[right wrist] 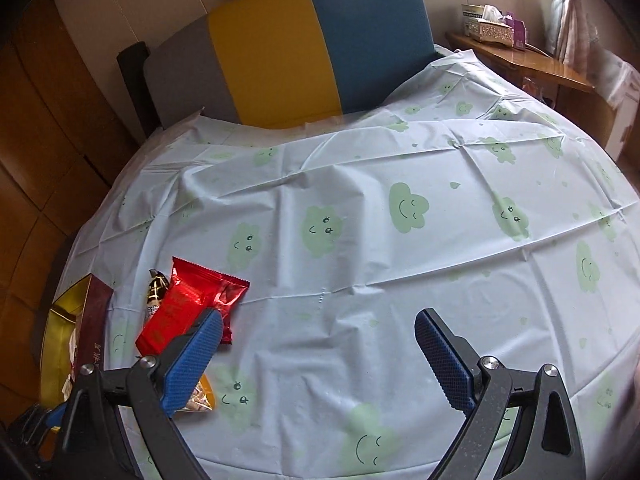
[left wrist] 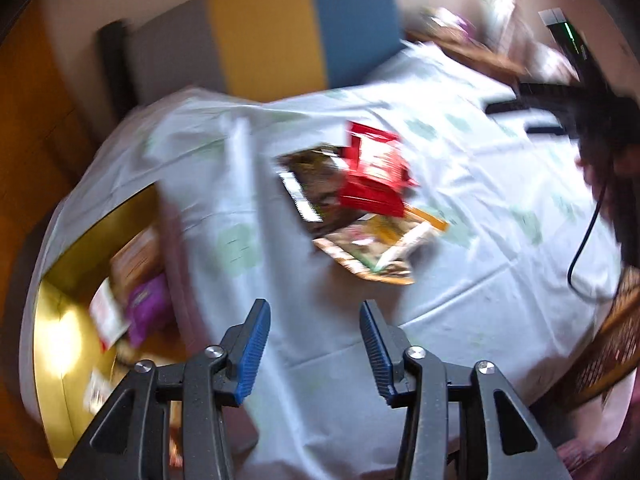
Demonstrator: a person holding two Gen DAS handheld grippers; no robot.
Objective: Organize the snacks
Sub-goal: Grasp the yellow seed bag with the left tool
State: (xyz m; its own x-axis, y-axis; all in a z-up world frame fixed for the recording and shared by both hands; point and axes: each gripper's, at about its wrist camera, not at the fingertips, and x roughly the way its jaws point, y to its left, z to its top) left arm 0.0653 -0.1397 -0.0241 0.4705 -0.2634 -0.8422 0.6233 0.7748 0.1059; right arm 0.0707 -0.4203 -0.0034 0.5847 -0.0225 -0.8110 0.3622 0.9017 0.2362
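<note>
In the blurred left wrist view a small heap of snacks lies on the tablecloth: a red packet [left wrist: 376,168], a dark packet [left wrist: 312,188] and an orange-green packet [left wrist: 376,248]. My left gripper [left wrist: 313,306] hovers just short of the heap, open, with only cloth between its blue pads. At the left stands a gold box [left wrist: 68,272] holding a purple packet [left wrist: 148,308] and other snacks. In the right wrist view my right gripper [right wrist: 320,316] is wide open over bare cloth. The red packet [right wrist: 192,304], a dark packet [right wrist: 156,288] and an orange packet [right wrist: 202,398] lie by its left finger, next to the gold box [right wrist: 60,320].
A pale blue tablecloth [right wrist: 360,240] with green clouds covers the round table. Behind it is a grey, yellow and blue chair back [right wrist: 280,48]. A wooden side table [right wrist: 520,60] with a tissue box stands at the far right. A black cable [left wrist: 584,240] hangs at the right.
</note>
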